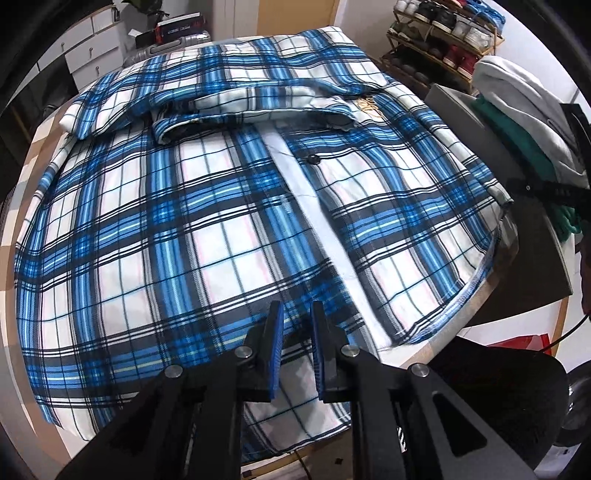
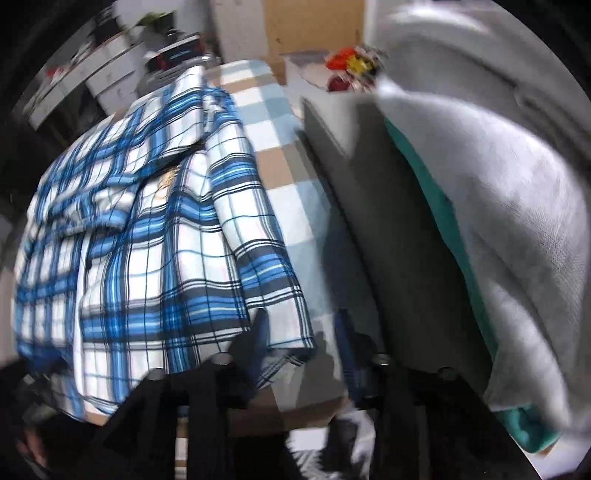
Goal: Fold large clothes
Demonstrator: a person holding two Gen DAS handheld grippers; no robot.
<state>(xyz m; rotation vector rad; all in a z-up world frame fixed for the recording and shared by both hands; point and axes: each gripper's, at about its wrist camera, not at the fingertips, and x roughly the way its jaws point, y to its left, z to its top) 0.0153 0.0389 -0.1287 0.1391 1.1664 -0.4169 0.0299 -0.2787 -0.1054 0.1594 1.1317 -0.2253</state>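
Note:
A blue, white and black plaid shirt (image 1: 207, 221) lies spread front-up on the checked table, its sleeves folded across the chest near the collar, a white button placket (image 1: 314, 206) running down the middle. My left gripper (image 1: 297, 314) hovers over the shirt's lower hem, its jaws slightly apart and empty. In the right wrist view the shirt (image 2: 147, 258) lies to the left, its right edge folded. My right gripper (image 2: 301, 332) is open over the shirt's lower right corner and the table; the picture is blurred.
A stack of folded clothes, grey (image 1: 517, 99) over green (image 1: 524, 147), sits on a grey board (image 2: 388, 240) at the table's right. A shoe rack (image 1: 443, 33) stands behind. White drawers (image 1: 92, 44) stand at the back left. The checked tablecloth (image 2: 273, 147) shows beside the shirt.

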